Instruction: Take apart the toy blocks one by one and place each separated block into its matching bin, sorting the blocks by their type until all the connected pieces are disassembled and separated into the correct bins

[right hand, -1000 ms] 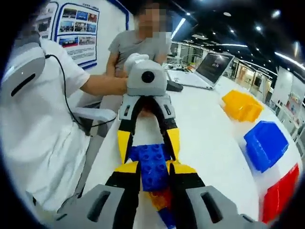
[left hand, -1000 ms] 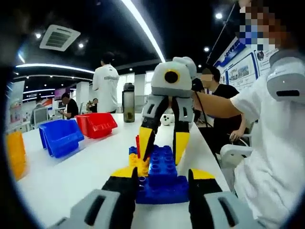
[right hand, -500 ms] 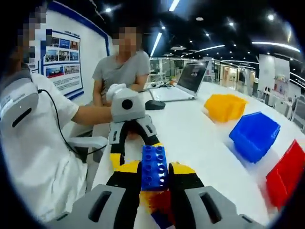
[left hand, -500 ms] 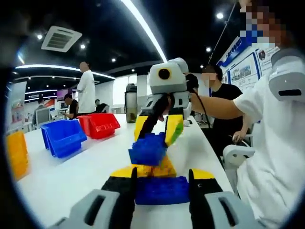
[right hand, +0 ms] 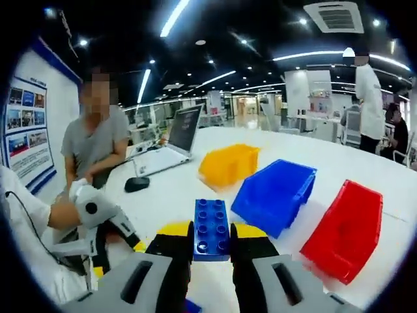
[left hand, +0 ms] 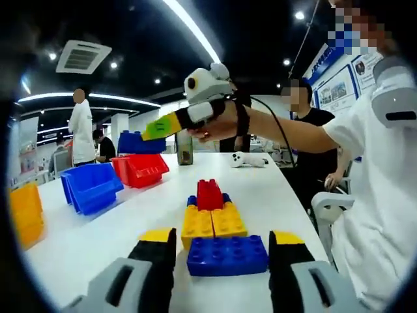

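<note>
A block stack stands on the white table in the left gripper view: a wide blue base block (left hand: 227, 255), two yellow blocks (left hand: 214, 222) behind it, and a red block (left hand: 210, 193) on top. My left gripper (left hand: 223, 240) is open, its jaws on either side of the blue base with a small gap on the left. My right gripper (right hand: 211, 235) is shut on a blue eight-stud block (right hand: 211, 229), held in the air in front of the blue bin (right hand: 277, 192). From the left gripper view, the right gripper (left hand: 155, 129) hangs high above the red bin (left hand: 140, 169), with the blue block (left hand: 139, 143) in it.
Three bins stand in a row: yellow bin (right hand: 228, 164), blue bin, red bin (right hand: 345, 225); also blue bin (left hand: 91, 186) and yellow bin (left hand: 23, 212). A laptop (right hand: 174, 140) and a mouse (right hand: 137, 184) lie beyond. Seated and standing people surround the table.
My right gripper pulled the blue block off the stack and carried it up and away toward the bins. The left jaws have spread a little around the blue base.
</note>
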Demonstrator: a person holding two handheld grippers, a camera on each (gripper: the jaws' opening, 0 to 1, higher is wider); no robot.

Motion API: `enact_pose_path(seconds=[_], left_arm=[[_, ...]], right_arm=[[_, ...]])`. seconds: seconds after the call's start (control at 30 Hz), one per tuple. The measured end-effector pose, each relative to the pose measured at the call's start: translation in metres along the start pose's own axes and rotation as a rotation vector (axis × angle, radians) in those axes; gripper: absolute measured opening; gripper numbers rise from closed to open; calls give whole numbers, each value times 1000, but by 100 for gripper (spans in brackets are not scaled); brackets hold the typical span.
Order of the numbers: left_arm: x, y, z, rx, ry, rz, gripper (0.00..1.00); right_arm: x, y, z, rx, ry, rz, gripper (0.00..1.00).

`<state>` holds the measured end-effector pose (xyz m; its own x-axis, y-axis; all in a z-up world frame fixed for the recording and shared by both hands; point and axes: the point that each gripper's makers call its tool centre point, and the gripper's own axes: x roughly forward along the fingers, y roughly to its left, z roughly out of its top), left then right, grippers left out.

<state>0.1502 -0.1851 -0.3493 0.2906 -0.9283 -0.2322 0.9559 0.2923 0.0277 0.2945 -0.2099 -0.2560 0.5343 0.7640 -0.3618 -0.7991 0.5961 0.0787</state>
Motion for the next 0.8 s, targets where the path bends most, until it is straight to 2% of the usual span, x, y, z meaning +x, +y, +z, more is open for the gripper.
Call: enact_pose_path(seconds=[0.13, 0.27, 0.37, 0.53, 0.67, 0.8], left_arm=[[-2, 1, 2, 11, -18, 20, 57], [-3, 2, 0, 21, -9, 37, 59], [-4, 3, 0, 13, -8, 40, 60], [-6, 4, -2, 0, -1, 49, 63], [-6, 2, -3, 3, 4, 50, 63], [-4, -3, -3, 6, 6, 47, 63]], right_arm=[[17, -22, 23, 34, -26, -106, 24], [41, -36, 41, 31, -38, -159, 24], [60, -52, 47, 47, -29, -203, 24], [84, -76, 40, 93, 3, -265, 24], [93, -91, 28, 111, 22, -310, 24], [92, -94, 20, 111, 26, -316, 24]])
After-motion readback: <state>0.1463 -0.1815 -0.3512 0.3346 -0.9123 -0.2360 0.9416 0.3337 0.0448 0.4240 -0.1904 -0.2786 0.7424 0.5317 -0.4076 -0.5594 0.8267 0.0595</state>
